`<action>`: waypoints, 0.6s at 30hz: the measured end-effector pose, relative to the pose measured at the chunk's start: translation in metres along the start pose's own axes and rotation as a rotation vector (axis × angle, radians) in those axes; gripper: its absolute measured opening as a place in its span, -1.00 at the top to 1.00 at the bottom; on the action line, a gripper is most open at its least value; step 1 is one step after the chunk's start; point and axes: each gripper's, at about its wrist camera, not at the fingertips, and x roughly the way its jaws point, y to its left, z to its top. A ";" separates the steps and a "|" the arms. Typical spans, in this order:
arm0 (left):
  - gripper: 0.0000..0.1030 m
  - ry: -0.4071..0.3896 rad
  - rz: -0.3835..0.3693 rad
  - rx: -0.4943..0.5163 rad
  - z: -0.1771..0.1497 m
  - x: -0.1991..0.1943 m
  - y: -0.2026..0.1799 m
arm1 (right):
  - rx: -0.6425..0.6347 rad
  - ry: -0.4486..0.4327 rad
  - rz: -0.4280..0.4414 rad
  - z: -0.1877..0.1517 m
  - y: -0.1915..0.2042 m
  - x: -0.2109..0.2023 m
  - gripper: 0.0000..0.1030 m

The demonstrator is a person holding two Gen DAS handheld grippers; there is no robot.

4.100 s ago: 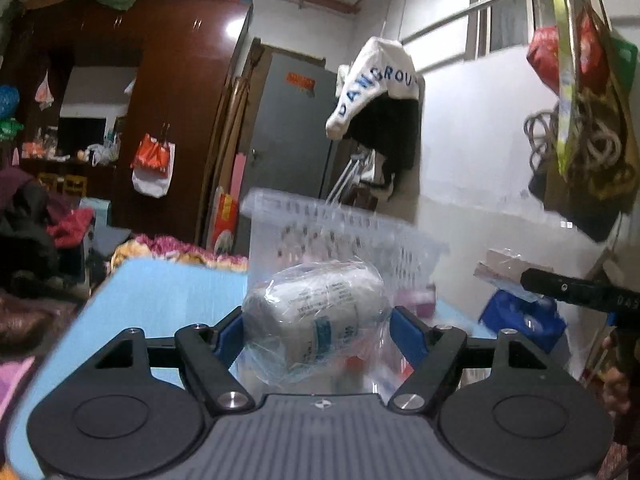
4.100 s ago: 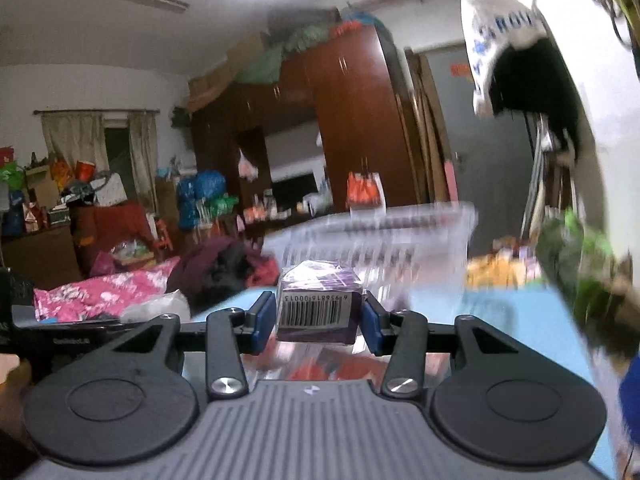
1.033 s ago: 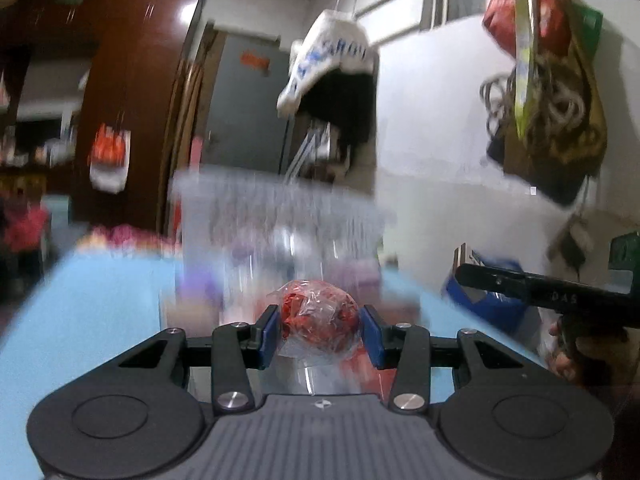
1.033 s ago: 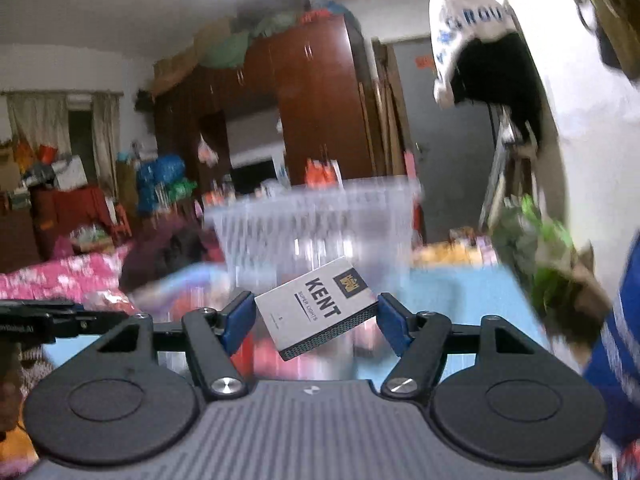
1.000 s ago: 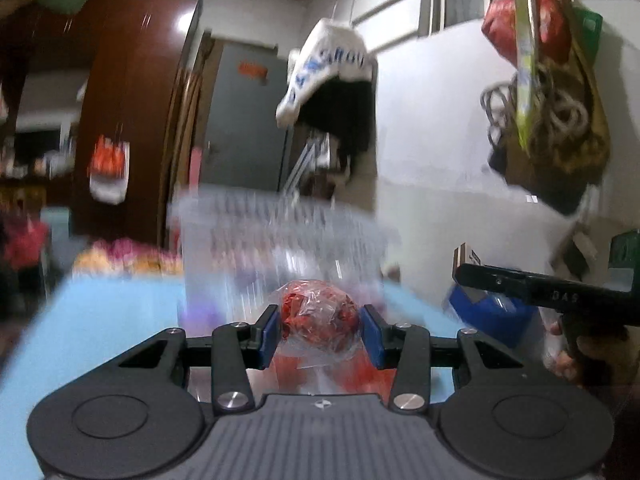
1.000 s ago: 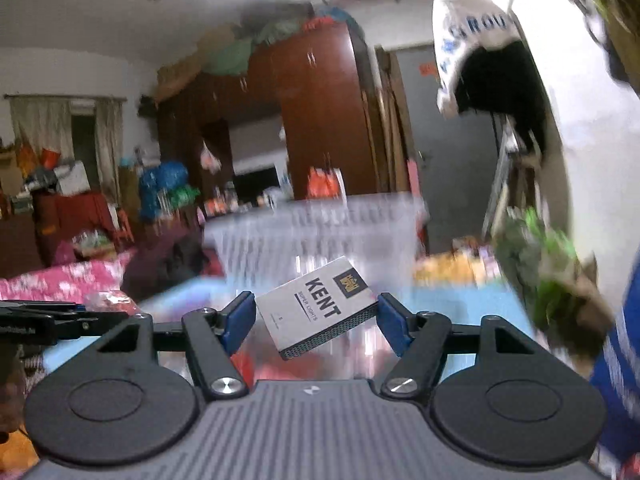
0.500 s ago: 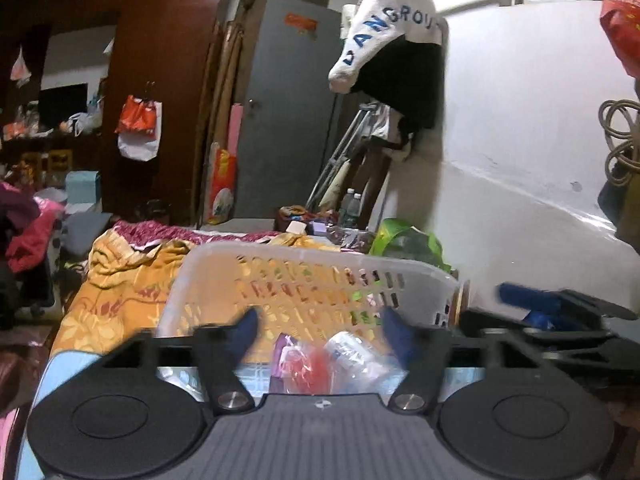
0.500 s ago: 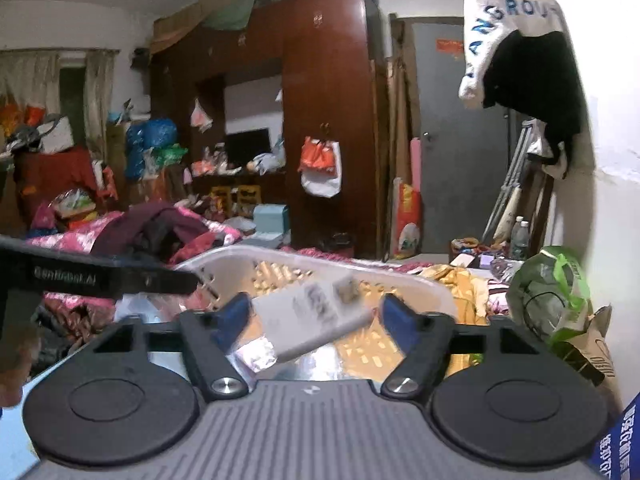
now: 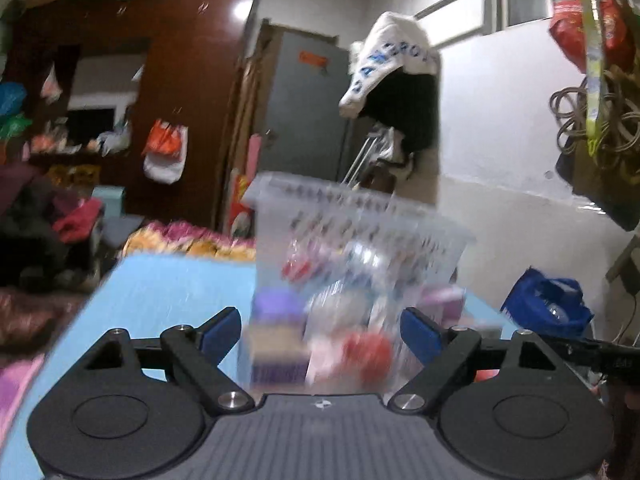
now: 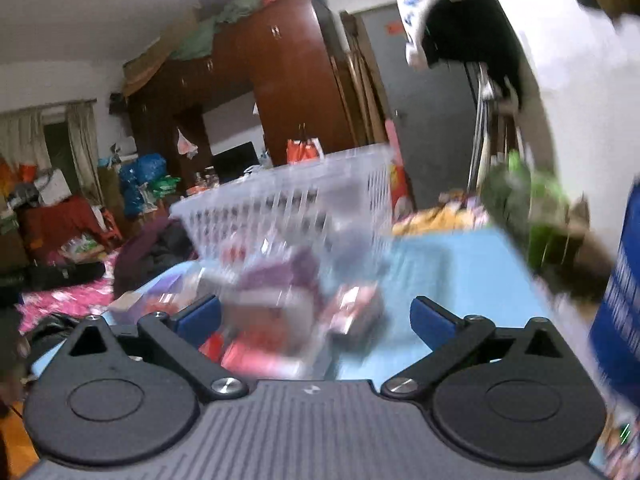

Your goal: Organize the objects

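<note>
A: Facing the clear slotted basket (image 9: 360, 216) on the blue bench (image 9: 168, 284), far side, what do both claws do?

B: Left claw (image 9: 320, 330) and right claw (image 10: 316, 316) are opening, released, gripping nothing; blurred packets (image 10: 352, 312) lie beyond.

both wrist cams low, facing basket (image 9: 360, 216)

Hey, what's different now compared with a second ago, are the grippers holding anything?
Both let go. The left gripper, which held a red bagged item, and the right gripper, which held a white KENT box, have empty jaws, opening wide. Both went up over the white basket and are back low in front of it. The basket remains on the blue table, small items beside it.
</note>
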 end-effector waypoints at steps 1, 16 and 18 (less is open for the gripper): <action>-0.73 0.008 0.006 -0.008 -0.006 -0.001 0.001 | 0.000 0.002 -0.005 -0.001 0.001 0.003 -1.00; -0.73 0.090 0.086 -0.004 -0.033 0.023 -0.004 | -0.171 0.151 -0.088 0.001 0.043 0.066 -0.73; -0.73 0.102 0.111 -0.003 -0.039 0.025 -0.004 | -0.174 0.159 -0.093 -0.001 0.044 0.065 -0.68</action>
